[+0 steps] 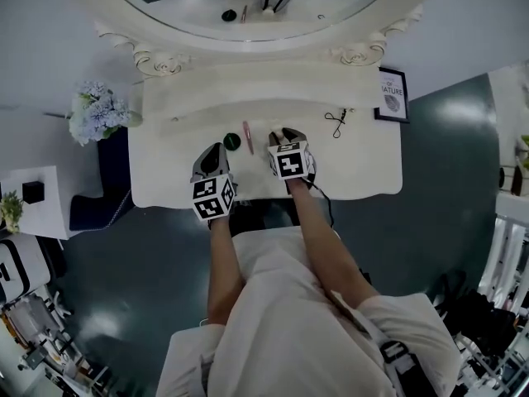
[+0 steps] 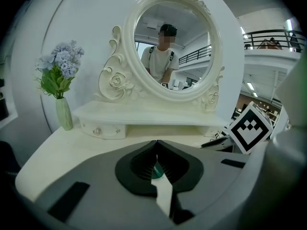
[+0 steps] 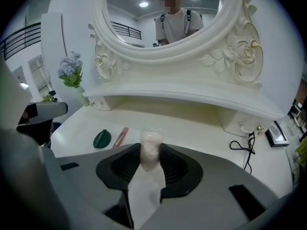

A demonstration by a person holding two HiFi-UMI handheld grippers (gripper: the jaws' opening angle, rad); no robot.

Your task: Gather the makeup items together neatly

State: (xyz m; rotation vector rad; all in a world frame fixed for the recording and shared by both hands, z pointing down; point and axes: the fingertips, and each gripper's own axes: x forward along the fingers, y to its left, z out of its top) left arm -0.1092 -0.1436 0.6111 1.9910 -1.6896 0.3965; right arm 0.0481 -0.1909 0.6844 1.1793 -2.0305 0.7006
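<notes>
Overhead, the white tabletop (image 1: 364, 168) lies below both claws. The right claw (image 3: 151, 153) pinches a pale translucent tube (image 3: 150, 143); the left claw (image 2: 156, 145) is pressed together, holding nothing. Risk: the slick tube may slip, or roll into the green compact (image 3: 102, 138) and pink lip gloss (image 3: 120, 136) when set down. The eyelash curler (image 3: 244, 147) lies well apart.

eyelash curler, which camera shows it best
The right gripper view: the eyelash curler lies near the right edge, and its black loop handles stand out clearly against the white top. The head view shows it only as a tiny dark shape. I cannot find it in the left gripper view.
</notes>
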